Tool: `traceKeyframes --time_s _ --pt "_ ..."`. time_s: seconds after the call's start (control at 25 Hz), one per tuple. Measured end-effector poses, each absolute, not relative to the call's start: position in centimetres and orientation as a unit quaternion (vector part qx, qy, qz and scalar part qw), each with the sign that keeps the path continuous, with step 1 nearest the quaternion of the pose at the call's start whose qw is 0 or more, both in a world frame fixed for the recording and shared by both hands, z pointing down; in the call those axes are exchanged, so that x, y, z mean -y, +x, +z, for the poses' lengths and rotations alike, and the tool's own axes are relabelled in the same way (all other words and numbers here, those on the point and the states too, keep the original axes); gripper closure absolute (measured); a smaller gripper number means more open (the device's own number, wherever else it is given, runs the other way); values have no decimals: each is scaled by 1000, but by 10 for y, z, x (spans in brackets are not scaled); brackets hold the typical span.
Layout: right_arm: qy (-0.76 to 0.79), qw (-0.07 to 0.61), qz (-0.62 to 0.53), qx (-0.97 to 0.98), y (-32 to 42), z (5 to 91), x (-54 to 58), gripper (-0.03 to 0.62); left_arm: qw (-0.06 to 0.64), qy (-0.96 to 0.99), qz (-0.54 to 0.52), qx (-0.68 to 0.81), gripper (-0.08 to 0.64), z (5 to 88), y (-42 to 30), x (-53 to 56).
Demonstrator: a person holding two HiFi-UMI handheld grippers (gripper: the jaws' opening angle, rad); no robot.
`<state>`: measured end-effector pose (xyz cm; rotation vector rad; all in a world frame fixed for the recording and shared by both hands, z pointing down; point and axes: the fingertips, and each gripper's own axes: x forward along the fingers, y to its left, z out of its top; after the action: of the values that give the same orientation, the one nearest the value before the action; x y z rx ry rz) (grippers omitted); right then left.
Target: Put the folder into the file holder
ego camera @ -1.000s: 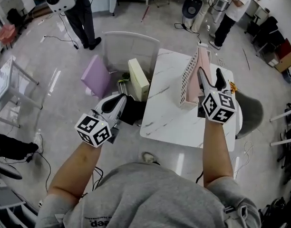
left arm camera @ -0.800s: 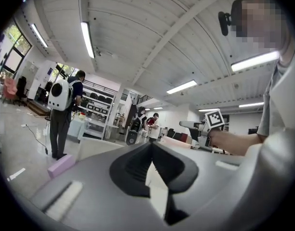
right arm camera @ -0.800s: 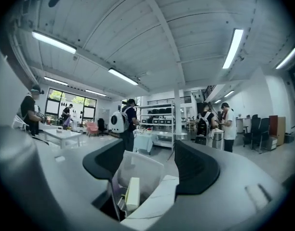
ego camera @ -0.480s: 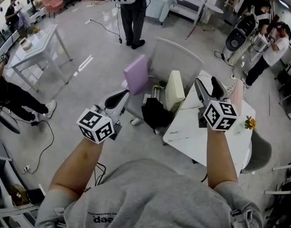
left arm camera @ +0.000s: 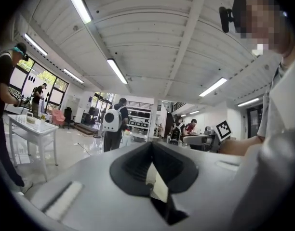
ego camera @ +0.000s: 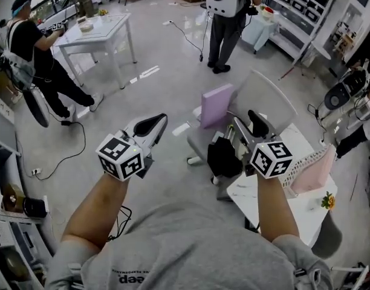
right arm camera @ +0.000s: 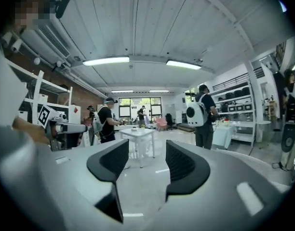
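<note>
Pink folder point(ego camera: 318, 171) stands inside the white mesh file holder point(ego camera: 298, 163) on the bench point(ego camera: 303, 209); left tongs point(ego camera: 156, 122) together, right tongs point(ego camera: 245, 121) apart, empty, just narrowing, best kept clear of the holder.

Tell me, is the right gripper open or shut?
Open. The right gripper shows jaws apart, nothing between them; they have just been closing.
</note>
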<state>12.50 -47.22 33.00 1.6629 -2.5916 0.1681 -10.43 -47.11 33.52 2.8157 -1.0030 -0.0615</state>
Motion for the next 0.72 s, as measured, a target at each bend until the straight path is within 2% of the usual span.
traceKeyframes --time_s 0.32,0.4,0.52,0.72 --pt "429 35 55 901 30 336 466 527 80 922 -35 378 500 330 -168 456" --pt "415 39 54 907 19 338 463 554 79 918 -35 386 500 330 -177 452" --pt "406 41 56 911 13 342 461 588 76 916 -37 393 500 330 -186 446" --pt "403 37 52 913 12 342 459 589 77 915 -44 394 500 331 -188 443"
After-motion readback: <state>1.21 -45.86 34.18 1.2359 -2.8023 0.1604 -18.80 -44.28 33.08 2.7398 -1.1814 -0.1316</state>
